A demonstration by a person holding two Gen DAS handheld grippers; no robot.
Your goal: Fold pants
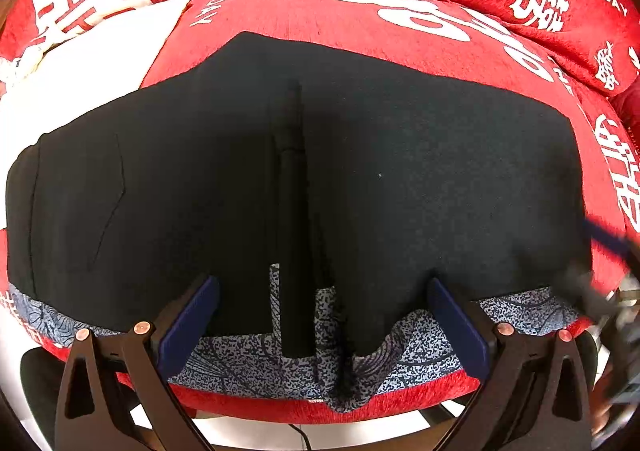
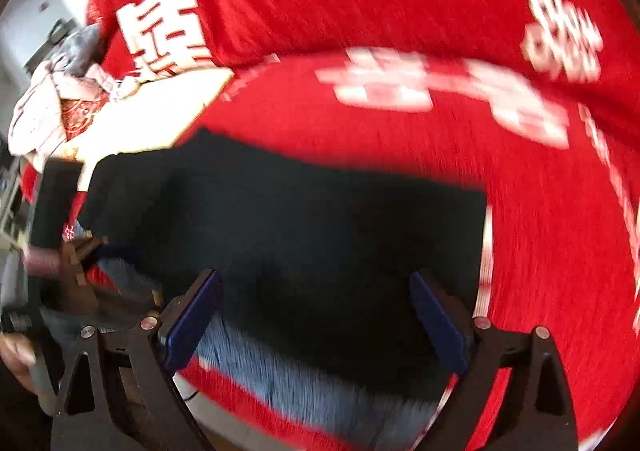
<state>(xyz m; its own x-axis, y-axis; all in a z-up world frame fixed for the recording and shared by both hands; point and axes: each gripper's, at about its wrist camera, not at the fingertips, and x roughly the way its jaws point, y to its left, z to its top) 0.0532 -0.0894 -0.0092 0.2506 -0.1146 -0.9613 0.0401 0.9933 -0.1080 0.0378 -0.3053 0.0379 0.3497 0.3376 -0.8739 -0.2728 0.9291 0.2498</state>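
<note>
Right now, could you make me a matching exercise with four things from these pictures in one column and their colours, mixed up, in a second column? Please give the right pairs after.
Things:
1. pants
2. sofa cover
3. lettering on the cover
4. patterned cloth under the pants

Colours:
A. white
B. speckled blue-grey
C. black
D. red

Pairs: 1-C, 2-D, 3-A, 4-B
</note>
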